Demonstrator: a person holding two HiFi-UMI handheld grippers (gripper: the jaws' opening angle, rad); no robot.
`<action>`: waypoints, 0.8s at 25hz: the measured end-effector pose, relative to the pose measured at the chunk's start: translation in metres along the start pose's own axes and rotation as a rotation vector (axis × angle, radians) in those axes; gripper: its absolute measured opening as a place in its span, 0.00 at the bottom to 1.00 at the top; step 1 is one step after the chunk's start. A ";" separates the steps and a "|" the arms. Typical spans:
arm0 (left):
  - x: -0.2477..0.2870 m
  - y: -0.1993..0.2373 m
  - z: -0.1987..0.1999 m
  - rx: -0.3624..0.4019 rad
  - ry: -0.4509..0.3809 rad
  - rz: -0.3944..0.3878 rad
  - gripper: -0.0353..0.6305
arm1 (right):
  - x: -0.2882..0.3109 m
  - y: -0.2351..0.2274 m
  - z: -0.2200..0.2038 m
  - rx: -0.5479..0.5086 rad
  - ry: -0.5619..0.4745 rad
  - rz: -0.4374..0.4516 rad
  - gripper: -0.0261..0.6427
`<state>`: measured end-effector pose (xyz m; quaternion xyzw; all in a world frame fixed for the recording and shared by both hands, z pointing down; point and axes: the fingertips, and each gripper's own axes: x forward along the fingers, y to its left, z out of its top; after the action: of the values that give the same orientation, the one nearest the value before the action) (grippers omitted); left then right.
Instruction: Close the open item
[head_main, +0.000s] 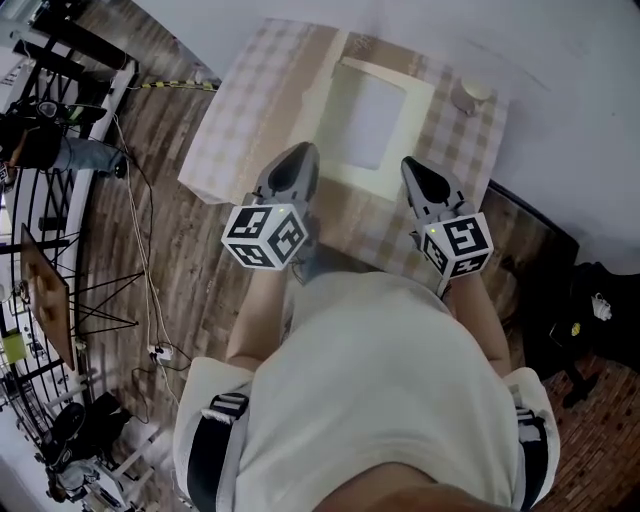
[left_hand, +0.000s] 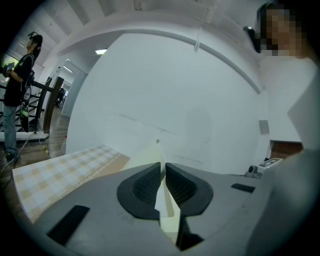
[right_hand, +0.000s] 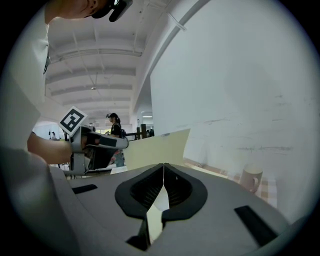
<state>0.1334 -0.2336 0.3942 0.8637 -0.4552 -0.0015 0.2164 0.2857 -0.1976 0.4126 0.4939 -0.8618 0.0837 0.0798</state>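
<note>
Left gripper (left_hand: 164, 167): stands a sliver apart round the edge of the lid (left_hand: 147, 157); thin cream card between the pads, not visibly pinched. Right gripper (right_hand: 163, 170): clamped flat on the same lid's other end, only a hairline showing between the pads.

Box (head_main: 425, 115): sits in the middle of the checked cloth (head_main: 250, 110), close to the white wall (head_main: 560, 60). Looks pale cream, plain cardboard, flat and rectangular. From above, shows a lighter whitish panel inside a cream border.

Lid: appears in both gripper views as a thin unprinted sheet rising ahead of the jaws, with a straight top edge and a sharp corner.

Mug (right_hand: 250, 177): stands on the cloth near the box's far right corner, not touching it.
</note>
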 end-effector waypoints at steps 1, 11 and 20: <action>0.002 -0.006 -0.004 0.000 0.004 -0.007 0.08 | -0.002 -0.004 0.000 -0.001 0.000 0.000 0.04; 0.018 -0.050 -0.057 -0.025 0.081 -0.064 0.09 | -0.012 -0.054 -0.013 0.012 0.007 -0.018 0.04; 0.033 -0.073 -0.105 0.069 0.173 -0.084 0.10 | 0.015 -0.089 -0.015 -0.006 0.020 -0.018 0.04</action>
<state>0.2313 -0.1845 0.4681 0.8859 -0.3979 0.0794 0.2249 0.3556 -0.2512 0.4362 0.5006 -0.8567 0.0852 0.0906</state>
